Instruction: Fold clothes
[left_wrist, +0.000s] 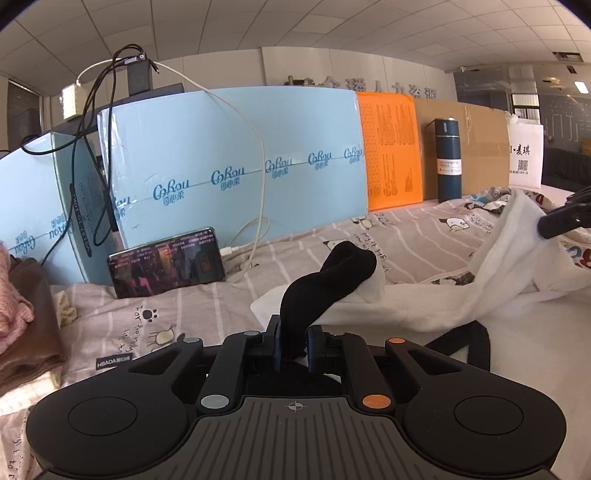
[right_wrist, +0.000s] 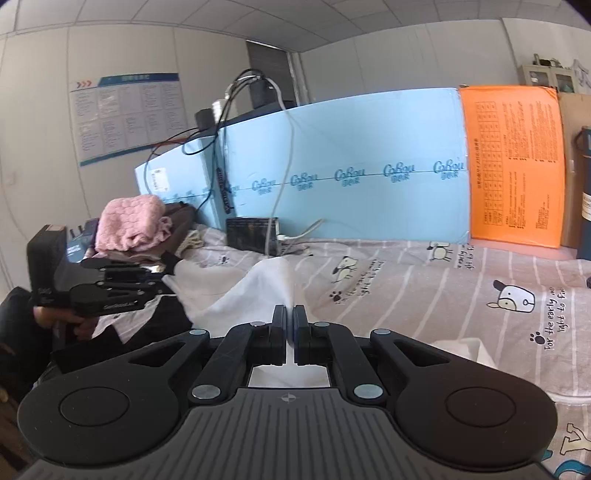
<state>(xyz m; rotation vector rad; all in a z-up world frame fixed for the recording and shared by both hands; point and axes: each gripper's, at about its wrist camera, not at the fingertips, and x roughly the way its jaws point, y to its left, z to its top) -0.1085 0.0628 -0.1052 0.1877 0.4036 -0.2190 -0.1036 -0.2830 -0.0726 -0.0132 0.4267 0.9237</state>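
Observation:
A white garment (left_wrist: 424, 295) with a black cuff (left_wrist: 325, 280) and black trim lies lifted over the cartoon-print bed sheet (left_wrist: 406, 236). My left gripper (left_wrist: 294, 343) is shut on the black cuff. My right gripper (right_wrist: 290, 321) is shut on a white fold of the same garment (right_wrist: 258, 284), which stretches between both grippers. The right gripper's tip shows at the right edge of the left wrist view (left_wrist: 561, 218). The left gripper shows at the left of the right wrist view (right_wrist: 110, 288).
Blue foam boards (left_wrist: 229, 155), an orange sheet (left_wrist: 391, 147) and cardboard (left_wrist: 476, 144) stand along the back. A phone (left_wrist: 166, 262) leans on the board with cables. A dark flask (left_wrist: 447, 158) stands behind. Folded pink and brown clothes (right_wrist: 136, 225) are stacked at the left.

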